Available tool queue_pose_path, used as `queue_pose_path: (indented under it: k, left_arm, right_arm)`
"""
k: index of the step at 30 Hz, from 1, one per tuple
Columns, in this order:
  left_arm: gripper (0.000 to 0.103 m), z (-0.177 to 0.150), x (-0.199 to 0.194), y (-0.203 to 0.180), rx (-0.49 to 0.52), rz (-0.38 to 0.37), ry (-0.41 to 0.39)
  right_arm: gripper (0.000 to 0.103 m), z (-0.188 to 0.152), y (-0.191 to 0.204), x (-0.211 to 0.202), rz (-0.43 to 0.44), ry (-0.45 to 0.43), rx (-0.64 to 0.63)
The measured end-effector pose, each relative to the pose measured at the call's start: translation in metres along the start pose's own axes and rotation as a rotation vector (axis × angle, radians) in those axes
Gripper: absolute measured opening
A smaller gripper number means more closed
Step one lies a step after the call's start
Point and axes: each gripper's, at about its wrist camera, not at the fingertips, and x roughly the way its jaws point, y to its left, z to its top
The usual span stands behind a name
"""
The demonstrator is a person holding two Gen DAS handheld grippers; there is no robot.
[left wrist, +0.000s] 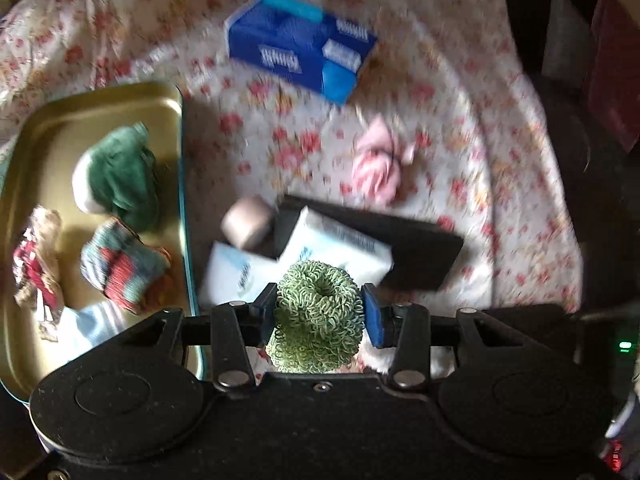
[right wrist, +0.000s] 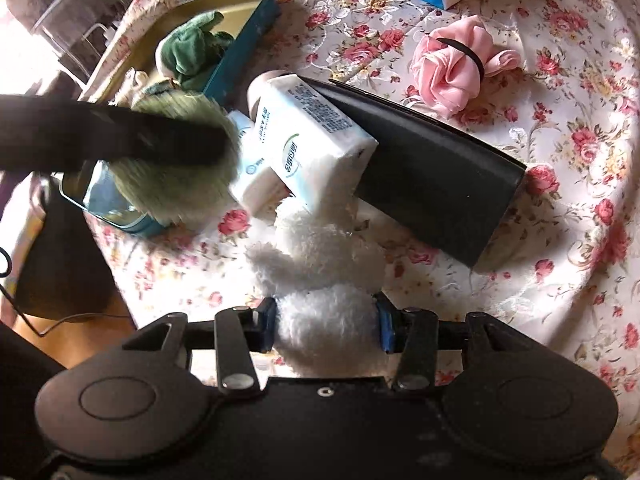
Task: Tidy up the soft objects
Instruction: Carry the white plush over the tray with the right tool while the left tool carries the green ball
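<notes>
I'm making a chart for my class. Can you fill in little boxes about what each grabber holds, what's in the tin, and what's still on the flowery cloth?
left gripper: shut on green loopy scrunchie
right gripper: shut on white fluffy plush toy
gold tin tray: green cloth, striped knit piece, other small soft things
flowered cloth: pink scrunchie, white tissue packs, black case, blue tissue box
</notes>
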Motion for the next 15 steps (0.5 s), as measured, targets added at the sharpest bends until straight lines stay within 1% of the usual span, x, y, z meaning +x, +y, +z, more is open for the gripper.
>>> queue_pose_path:
  k: [3, 5, 7, 9, 11, 15]
  left_arm:
    - [0.044, 0.009, -0.014, 0.014, -0.048, -0.001, -0.038]
    - [0.044, 0.012, -0.020, 0.025, -0.076, 0.010, -0.055]
    - [0.044, 0.014, -0.024, 0.034, -0.101, 0.018, -0.064]
    - [0.044, 0.014, -0.030, 0.043, -0.121, 0.019, -0.074]
    - [0.044, 0.014, -0.035, 0.050, -0.134, 0.025, -0.087]
    - [0.044, 0.012, -0.047, 0.064, -0.157, 0.033, -0.115]
  right_arm:
    - [0.046, -0.001, -0.004, -0.004, 0.050, 0.001, 0.026]
    - [0.046, 0.000, -0.008, -0.010, 0.074, -0.015, 0.053]
    - [0.046, -0.001, -0.014, -0.019, 0.109, -0.044, 0.078]
    - [0.046, -0.002, -0.018, -0.029, 0.171, -0.075, 0.090]
    - [0.046, -0.003, -0.021, -0.036, 0.229, -0.101, 0.085]
    - [0.046, -0.005, -0.018, -0.051, 0.299, -0.175, 0.066]
